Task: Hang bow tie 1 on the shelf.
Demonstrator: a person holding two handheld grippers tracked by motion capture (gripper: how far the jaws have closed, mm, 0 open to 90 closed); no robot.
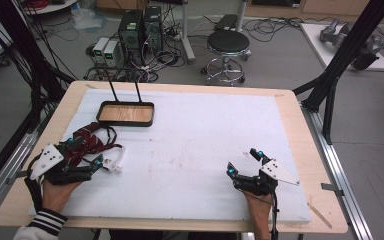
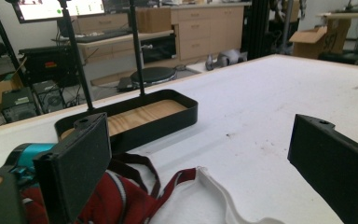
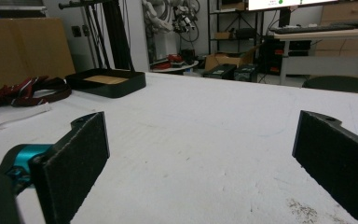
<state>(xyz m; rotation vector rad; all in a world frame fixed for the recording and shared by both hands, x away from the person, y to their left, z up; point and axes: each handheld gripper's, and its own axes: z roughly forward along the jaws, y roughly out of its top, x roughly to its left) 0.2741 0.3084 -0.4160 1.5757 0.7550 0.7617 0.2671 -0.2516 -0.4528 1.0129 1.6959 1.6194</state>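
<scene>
Here, at lower left, the left gripper (image 1: 82,156) gapes empty over limp red-and-white cloth (image 2: 121,198), best pinched at a bunched fold, while the right gripper (image 1: 244,161) waits wide, empty.

– What covers the counter (image 1: 300,150)?
– A white sheet (image 1: 205,145). On it lie a black tray (image 1: 126,114) with a wooden bottom and a dark red strap bundle (image 1: 92,142).

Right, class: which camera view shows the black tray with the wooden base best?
The high view: the tray lies whole, its rim, wooden base and two upright rods all seen from above. The left gripper view shows it close but partly behind a jaw; the right gripper view shows it small and side-on.
</scene>
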